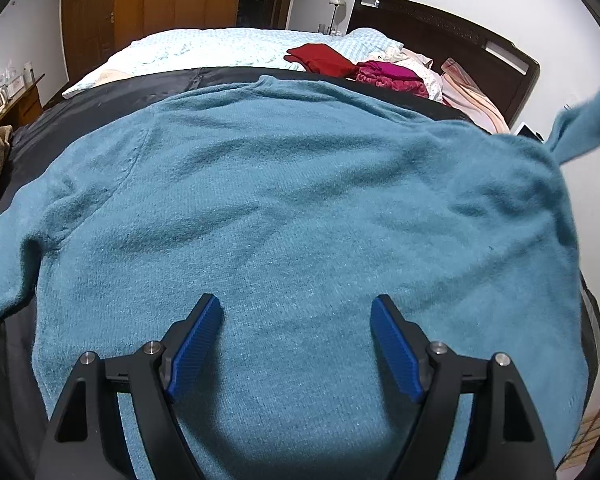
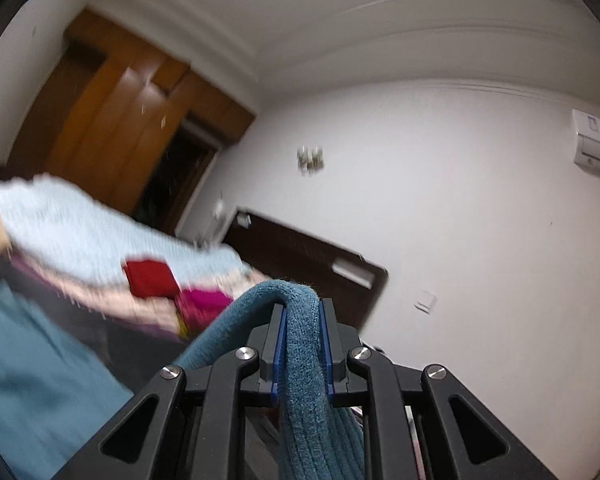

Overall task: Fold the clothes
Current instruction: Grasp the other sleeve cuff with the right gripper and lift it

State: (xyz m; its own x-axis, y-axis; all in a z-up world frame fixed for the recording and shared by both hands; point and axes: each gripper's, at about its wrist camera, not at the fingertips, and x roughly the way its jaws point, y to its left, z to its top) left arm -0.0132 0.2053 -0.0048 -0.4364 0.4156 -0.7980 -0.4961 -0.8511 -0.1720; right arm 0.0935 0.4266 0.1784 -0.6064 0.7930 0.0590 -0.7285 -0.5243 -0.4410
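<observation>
Here the right gripper (image 2: pixel 303 312) is seen clenched on a sleeve (image 2: pixel 306 364) of the teal sweater (image 1: pixel 300 208); the ribbed knit is pinched between the two blue pads (image 2: pixel 279 348), and the cuff end hangs down near the camera while the rest of the sleeve arcs away to the left; the gripper is pointed about level toward the white wall (image 2: pixel 440 200), and the view is blurred. In the left wrist view that same sleeve is seen raised at the far right edge, lifted clear of the bed (image 1: pixel 100 96); the left gripper (image 1: pixel 296 340) is held released, its blue pads (image 1: pixel 198 344) spread wide apart above the near part of the sweater's body, with nothing pinched between them; whether the fingertips touch the knit cannot be told. The sweater is laid flat across a dark cover on the bed, neckline toward the far side, its other sleeve trailing off to the left. Beyond it, a red garment (image 1: pixel 320 58) and a magenta garment (image 1: pixel 388 76) are piled at the far right, by the dark headboard (image 1: pixel 440 28); a pale blue bedspread (image 1: pixel 204 50) is spread on the far side; a wooden wardrobe (image 1: pixel 148 0) is stood at the far left.
</observation>
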